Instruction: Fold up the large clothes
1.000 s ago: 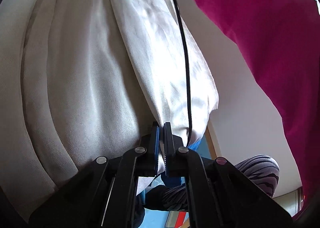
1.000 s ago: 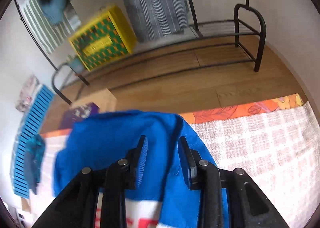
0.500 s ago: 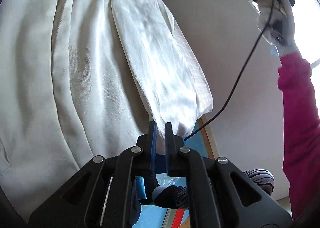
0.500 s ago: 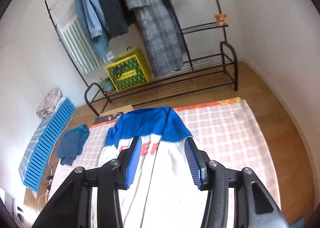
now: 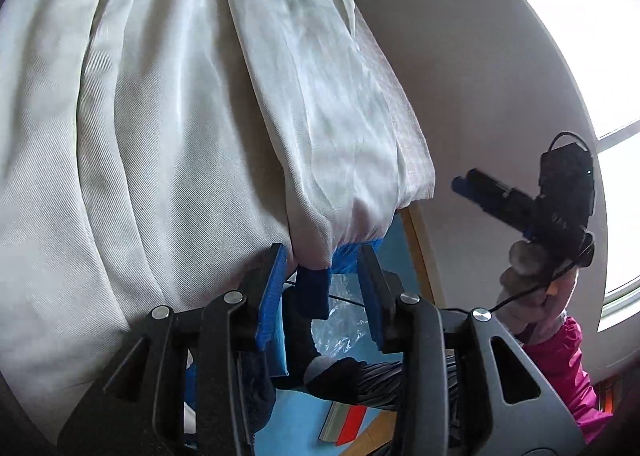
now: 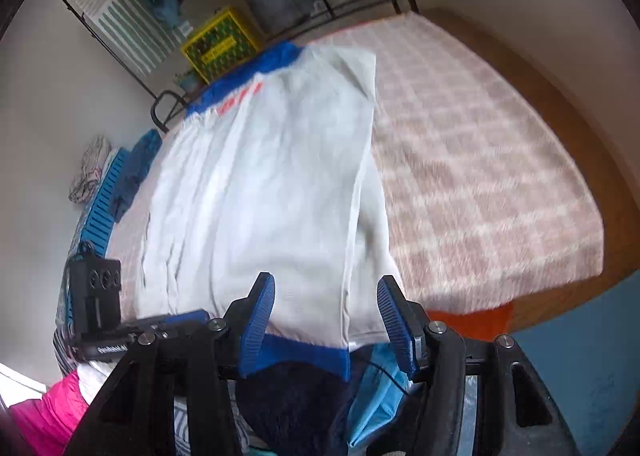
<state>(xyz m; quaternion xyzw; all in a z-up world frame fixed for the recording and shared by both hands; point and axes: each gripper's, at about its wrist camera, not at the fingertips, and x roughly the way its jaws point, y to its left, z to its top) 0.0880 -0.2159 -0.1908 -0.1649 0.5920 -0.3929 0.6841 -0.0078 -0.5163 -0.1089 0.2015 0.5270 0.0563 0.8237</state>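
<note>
Right wrist view shows a large white jacket (image 6: 260,191) spread flat along a checked bed cover (image 6: 480,159), with a blue band and red lettering at its far end and a blue ribbed hem (image 6: 296,352) at the near end. One side panel is folded over the body, leaving a long straight crease down the middle. The cloth looks smooth and slightly shiny, with soft ripples. The right tool (image 6: 326,316) hovers over the near hem; its blue-padded jaws have just been opening and stand wide apart, pressing on nothing. In the left wrist view the left tool (image 5: 322,280) sits at the same hem; its jaws have also just been opening, and a blue cuff end (image 5: 314,292) hangs loose between the pads without being squeezed. Beyond it, a gloved hand (image 5: 532,276) with a pink sleeve holds the other tool near a bright window (image 5: 600,95).

The bed cover is beige and white, woven in squares, with an orange edge. Wooden floor (image 6: 592,143) lies beside it. Against the pale wall stand a black metal clothes rack (image 6: 352,3) hung with jeans and a grey coat, and a yellow crate (image 6: 218,43).
</note>
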